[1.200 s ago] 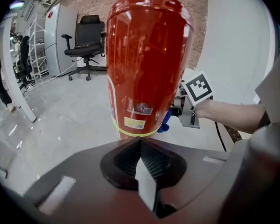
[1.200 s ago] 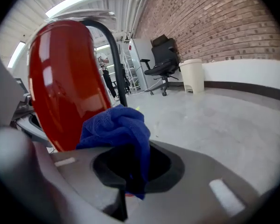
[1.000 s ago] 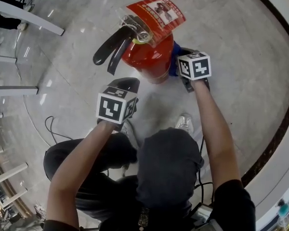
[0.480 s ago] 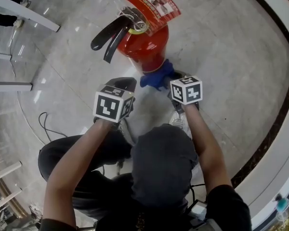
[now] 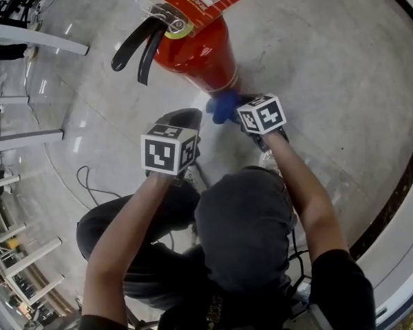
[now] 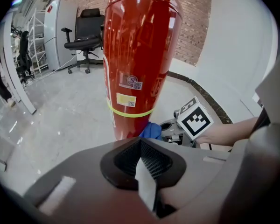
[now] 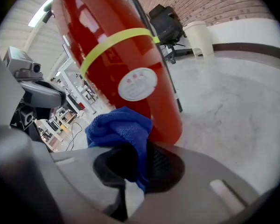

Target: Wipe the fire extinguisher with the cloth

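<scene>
1. Cloth [image 7: 123, 127], blue and bunched, is pinched in the right gripper's [image 7: 136, 168] jaws at the foot of the fire extinguisher [image 7: 126, 73], seemingly touching it.
2. In the right gripper view the cylinder's long axis rises toward the upper left, so the unwiped body lies above the cloth.
3. Left gripper [image 6: 144, 164], jaws pressed together on nothing, hangs apart.

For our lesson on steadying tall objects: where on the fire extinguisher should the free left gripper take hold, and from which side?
Probably the black levers atop the fire extinguisher, approached from the head view's left, where they jut out. They look slim enough for the jaws; the round red body looks too wide.
</scene>
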Demonstrator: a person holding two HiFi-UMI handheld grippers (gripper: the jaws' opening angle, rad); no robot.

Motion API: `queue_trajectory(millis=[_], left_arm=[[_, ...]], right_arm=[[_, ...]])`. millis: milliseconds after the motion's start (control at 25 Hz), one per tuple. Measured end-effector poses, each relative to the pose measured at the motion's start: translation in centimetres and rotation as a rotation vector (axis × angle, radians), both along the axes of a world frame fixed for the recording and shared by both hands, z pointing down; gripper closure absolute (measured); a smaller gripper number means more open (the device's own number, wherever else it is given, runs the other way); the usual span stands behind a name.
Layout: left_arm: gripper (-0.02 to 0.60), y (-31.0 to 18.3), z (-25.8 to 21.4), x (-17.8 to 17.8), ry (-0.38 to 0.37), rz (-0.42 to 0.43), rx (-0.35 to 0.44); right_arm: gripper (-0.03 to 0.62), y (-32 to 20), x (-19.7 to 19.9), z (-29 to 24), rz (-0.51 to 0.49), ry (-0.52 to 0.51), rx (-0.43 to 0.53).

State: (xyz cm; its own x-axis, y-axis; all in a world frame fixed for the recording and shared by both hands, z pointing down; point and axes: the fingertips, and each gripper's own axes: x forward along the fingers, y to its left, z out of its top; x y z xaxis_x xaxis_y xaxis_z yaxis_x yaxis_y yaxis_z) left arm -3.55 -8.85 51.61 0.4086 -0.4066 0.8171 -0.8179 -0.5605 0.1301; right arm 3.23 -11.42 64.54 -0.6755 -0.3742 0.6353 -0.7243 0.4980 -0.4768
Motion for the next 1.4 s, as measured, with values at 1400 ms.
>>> queue_trajectory(millis=[1400], left_arm=[[0.578,-3.1,3.3,-0.2,0.036,-0.093,-0.075]], right_arm=[[0.553,-19.7,4.6,-21.8,-0.013,-0.426,0.416]])
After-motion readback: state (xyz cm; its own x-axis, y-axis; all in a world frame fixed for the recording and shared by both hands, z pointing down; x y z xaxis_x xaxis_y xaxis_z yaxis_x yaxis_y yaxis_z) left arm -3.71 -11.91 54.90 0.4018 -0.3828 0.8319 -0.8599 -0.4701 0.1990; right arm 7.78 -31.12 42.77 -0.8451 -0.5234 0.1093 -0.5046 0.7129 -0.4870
